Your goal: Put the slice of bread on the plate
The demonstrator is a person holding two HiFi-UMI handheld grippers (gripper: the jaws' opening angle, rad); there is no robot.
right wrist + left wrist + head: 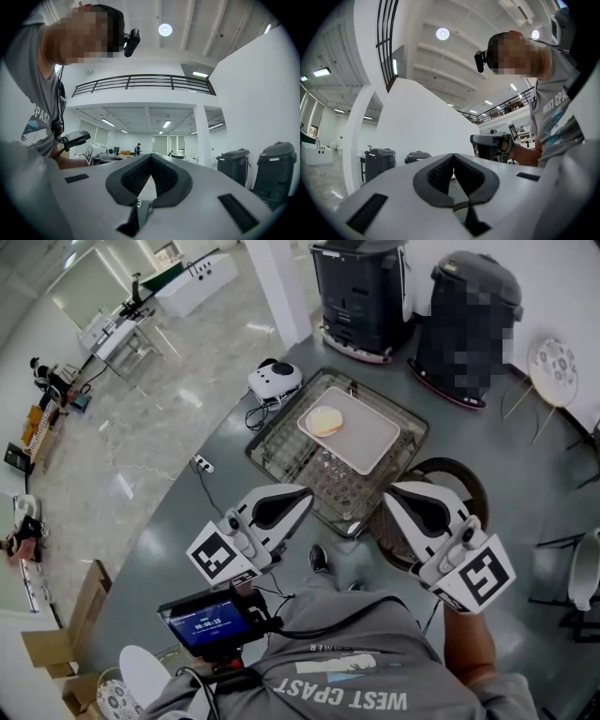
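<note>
The fingers (438, 174) of the left gripper (302, 493) and the right gripper (394, 491) are pressed shut on nothing, low in the middle of the head view. The slice of bread (325, 420) already lies on the left corner of the white plate (370, 442) above them, so I judge both grippers should stay clear of it. The plate rests on a wire basket (281, 442), and I cannot make out what is inside it.

Left gripper (302, 493): level, tip pointing at the near-left edge of the wire rack (274, 442), jaws pressed together, nothing between them. Right gripper (392, 491): level, parallel to the left, tip at the rack's near-right edge, jaws closed too, empty. Right forearm (469, 652) bare, running back from the rack.
</note>
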